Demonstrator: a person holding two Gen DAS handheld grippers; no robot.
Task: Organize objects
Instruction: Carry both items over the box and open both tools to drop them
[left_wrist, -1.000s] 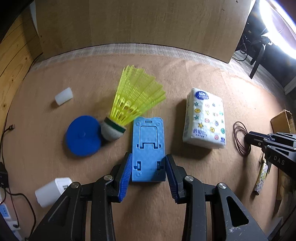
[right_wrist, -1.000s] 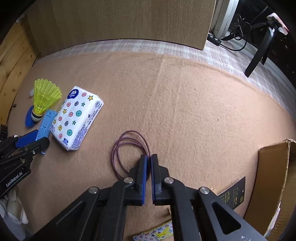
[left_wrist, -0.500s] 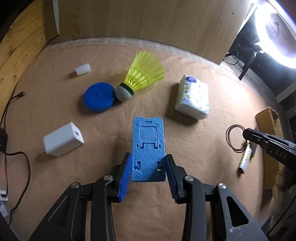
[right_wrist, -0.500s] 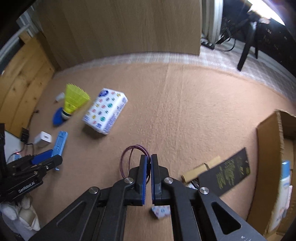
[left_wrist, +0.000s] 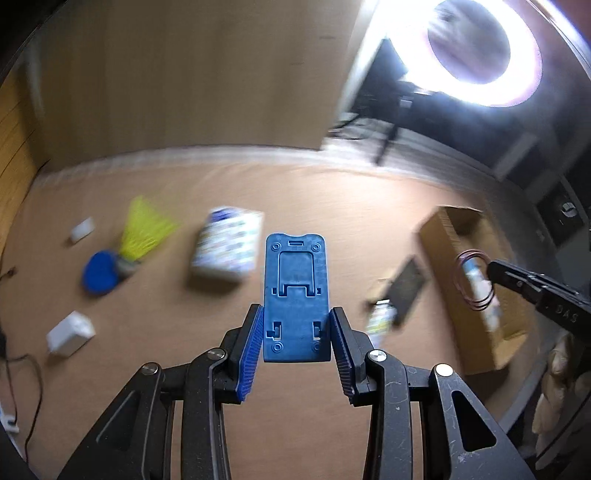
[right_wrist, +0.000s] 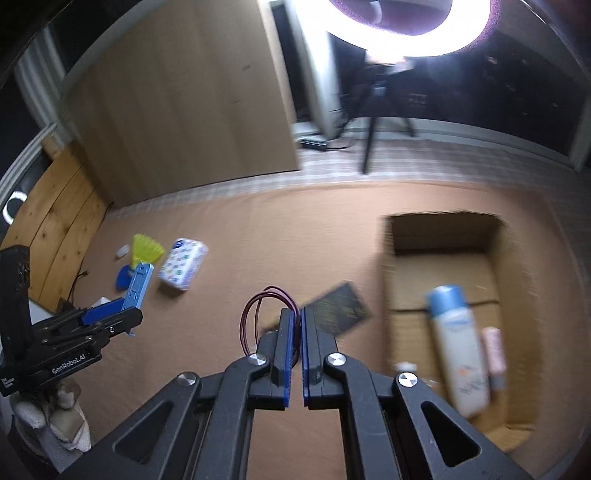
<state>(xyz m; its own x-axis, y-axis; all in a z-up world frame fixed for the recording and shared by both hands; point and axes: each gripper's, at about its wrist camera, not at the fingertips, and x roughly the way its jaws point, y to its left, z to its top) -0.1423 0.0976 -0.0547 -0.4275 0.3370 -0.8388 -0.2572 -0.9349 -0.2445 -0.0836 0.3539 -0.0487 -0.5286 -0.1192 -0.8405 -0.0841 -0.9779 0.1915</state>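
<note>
Grippers lifted since before, stand (left_wrist: 296, 295) and loop (right_wrist: 269, 317) aloft

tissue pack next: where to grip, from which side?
Tissue pack lies flat beside the shuttlecock. Probably come from above and put the fingers across its two long sides, the narrower span. Its right side is clear; the left crowds the shuttlecock.

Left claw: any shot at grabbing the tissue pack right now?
Probably not as things stand. The left claw is shut on the blue phone stand, so it has no room for the tissue pack, which lies unobstructed on the brown mat. It would have to drop the stand first.
</note>
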